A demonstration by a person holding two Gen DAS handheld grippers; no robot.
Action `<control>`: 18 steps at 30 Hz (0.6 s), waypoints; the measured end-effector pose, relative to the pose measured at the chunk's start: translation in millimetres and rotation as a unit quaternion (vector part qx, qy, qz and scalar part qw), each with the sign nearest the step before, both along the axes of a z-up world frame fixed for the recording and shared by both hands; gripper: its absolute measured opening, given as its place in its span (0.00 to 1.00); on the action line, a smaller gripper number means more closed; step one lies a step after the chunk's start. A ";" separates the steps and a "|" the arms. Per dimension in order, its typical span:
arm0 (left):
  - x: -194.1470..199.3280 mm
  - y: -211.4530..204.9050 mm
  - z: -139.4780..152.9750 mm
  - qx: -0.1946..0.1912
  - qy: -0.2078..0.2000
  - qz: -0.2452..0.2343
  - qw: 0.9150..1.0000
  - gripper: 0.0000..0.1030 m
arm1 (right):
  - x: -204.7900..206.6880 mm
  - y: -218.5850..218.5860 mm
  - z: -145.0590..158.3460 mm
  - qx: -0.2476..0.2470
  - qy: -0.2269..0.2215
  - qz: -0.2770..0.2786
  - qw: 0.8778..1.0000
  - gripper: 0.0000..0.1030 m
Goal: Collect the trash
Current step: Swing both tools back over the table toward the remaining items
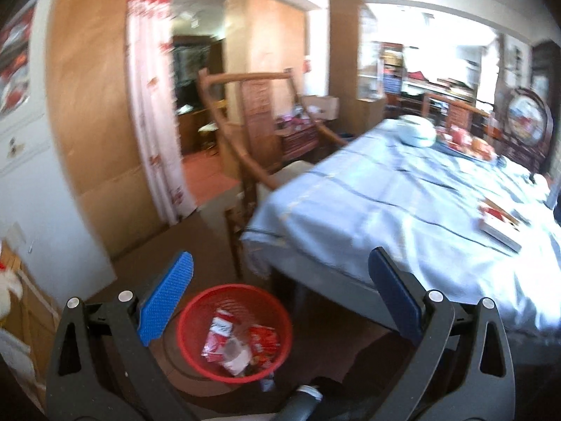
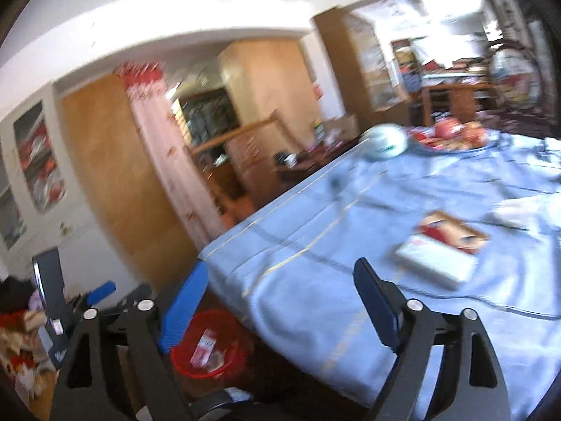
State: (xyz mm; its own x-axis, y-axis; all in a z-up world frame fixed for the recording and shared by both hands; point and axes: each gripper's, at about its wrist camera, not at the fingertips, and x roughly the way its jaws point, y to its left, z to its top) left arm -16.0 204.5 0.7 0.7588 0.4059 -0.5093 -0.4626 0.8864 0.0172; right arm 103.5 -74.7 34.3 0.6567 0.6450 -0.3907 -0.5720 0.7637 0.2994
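Observation:
A red mesh waste basket (image 1: 234, 333) stands on the dark floor by the table corner, with red-and-white wrappers (image 1: 219, 336) and other scraps inside. My left gripper (image 1: 280, 256) hangs above and beyond it, open, nothing between its blue pads. In the right wrist view the same basket (image 2: 210, 343) shows low on the left. My right gripper (image 2: 280, 265) is open and empty over the table's near edge. A red-and-white box (image 2: 445, 245) and a white crumpled thing (image 2: 519, 214) lie on the blue tablecloth (image 2: 315, 217). The left gripper (image 2: 75, 273) shows at the far left.
A wooden chair (image 1: 245, 122) stands at the table's far-left side. A white bowl (image 1: 417, 129) and a plate of red items (image 1: 470, 144) sit at the table's far end. A white-and-red curtain (image 1: 154, 105) hangs in a doorway. Cardboard and clutter (image 1: 21, 301) fill the left.

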 end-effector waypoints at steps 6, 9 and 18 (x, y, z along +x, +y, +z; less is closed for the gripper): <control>21.8 -65.8 7.9 0.031 -0.005 -0.090 0.995 0.93 | -8.0 -85.8 9.0 0.041 -0.025 -0.093 0.994 0.92; 38.1 -98.1 8.1 0.065 -0.003 -0.124 0.990 0.93 | -4.2 -122.2 5.2 0.052 -0.026 -0.143 0.988 0.93; 101.1 -166.9 -3.6 0.120 0.017 -0.209 0.970 0.93 | 32.1 -187.0 -35.0 0.059 0.022 -0.228 0.972 0.93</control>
